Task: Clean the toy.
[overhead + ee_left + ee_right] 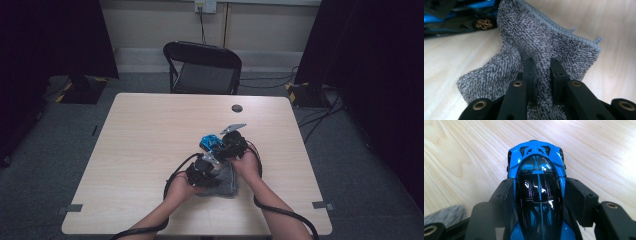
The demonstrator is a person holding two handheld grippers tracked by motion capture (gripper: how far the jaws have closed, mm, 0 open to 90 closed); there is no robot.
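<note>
Left gripper (541,67) pinches fold of grey terry cloth (536,45), which we see near table's (150,130) front edge, right of centre. Right gripper (539,192) clamps blue toy car (537,182) just behind cloth.

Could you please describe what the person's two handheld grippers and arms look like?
Both grippers, left gripper and right gripper, are black with blocky jaws and brass-coloured bolts. The right carries a grey three-cornered plate. A black cable trails along each bare forearm; no sleeves show.
</note>
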